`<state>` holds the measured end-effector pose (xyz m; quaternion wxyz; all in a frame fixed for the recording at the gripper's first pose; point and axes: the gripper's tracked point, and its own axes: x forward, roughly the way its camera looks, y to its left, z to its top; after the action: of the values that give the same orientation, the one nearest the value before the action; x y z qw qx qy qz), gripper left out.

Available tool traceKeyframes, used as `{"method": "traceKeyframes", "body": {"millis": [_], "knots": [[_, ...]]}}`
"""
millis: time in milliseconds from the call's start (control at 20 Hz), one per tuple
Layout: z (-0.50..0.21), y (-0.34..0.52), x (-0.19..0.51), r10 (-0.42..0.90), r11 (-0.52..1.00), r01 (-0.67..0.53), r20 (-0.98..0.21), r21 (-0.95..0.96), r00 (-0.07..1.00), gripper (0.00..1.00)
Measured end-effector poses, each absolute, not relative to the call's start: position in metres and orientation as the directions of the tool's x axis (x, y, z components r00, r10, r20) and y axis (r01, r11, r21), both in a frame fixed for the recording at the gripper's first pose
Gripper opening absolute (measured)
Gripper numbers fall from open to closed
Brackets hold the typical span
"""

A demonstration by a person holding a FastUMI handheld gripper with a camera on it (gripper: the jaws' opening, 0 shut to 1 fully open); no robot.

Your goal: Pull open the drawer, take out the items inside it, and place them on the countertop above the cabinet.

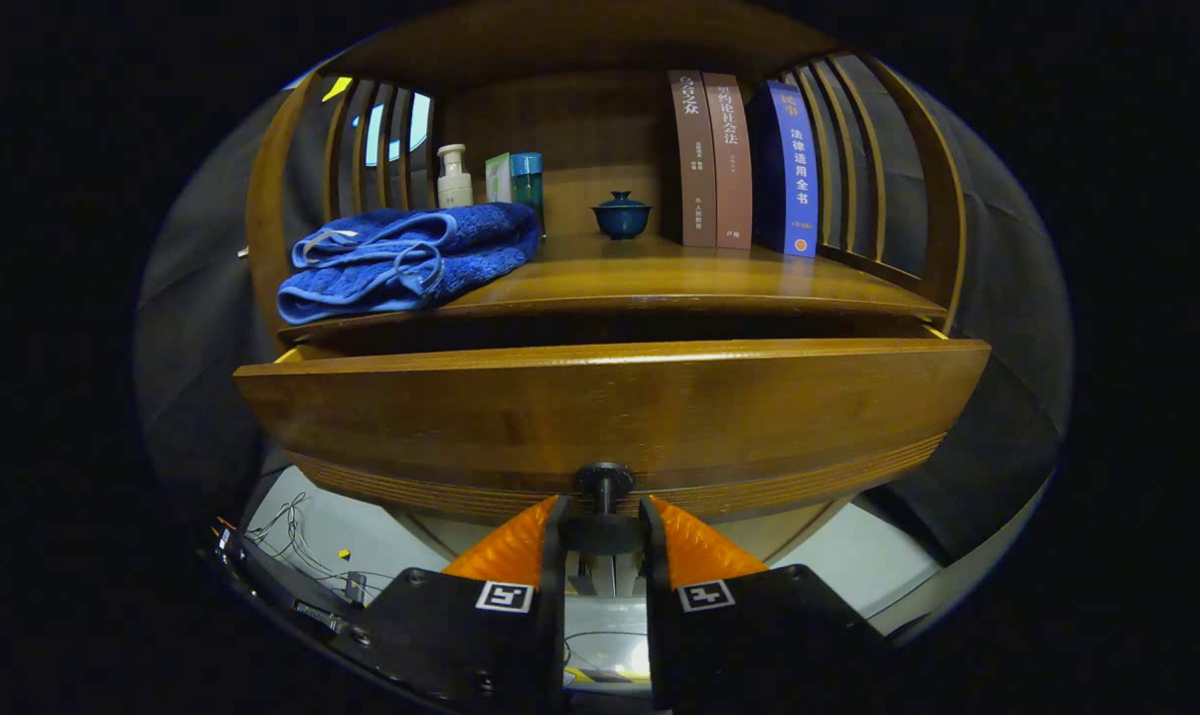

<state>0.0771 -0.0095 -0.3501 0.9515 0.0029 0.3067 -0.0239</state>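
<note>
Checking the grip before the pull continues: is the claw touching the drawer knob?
Touching. The gripper view shows the claw with both fingers closed against the sides of the dark drawer knob, no gap on either side; the drawer is slightly open.

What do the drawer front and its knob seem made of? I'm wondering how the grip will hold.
Drawer front: looks like wood with a glossy varnish; grain lines and soft reflections show. Knob: dark and smooth, possibly metal or painted wood; hard to tell. The gripper has both fingers pressed on it.
</note>
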Motion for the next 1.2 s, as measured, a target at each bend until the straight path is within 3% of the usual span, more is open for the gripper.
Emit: {"method": "traceKeyframes", "body": {"millis": [550,1200], "knots": [[-0.339,-0.007,-0.015,-0.037,0.998,0.059,-0.623,0.014,0.781,0.38],[-0.343,-0.009,-0.054,-0.052,0.997,0.081,-0.653,0.014,0.755,0.38]]}}
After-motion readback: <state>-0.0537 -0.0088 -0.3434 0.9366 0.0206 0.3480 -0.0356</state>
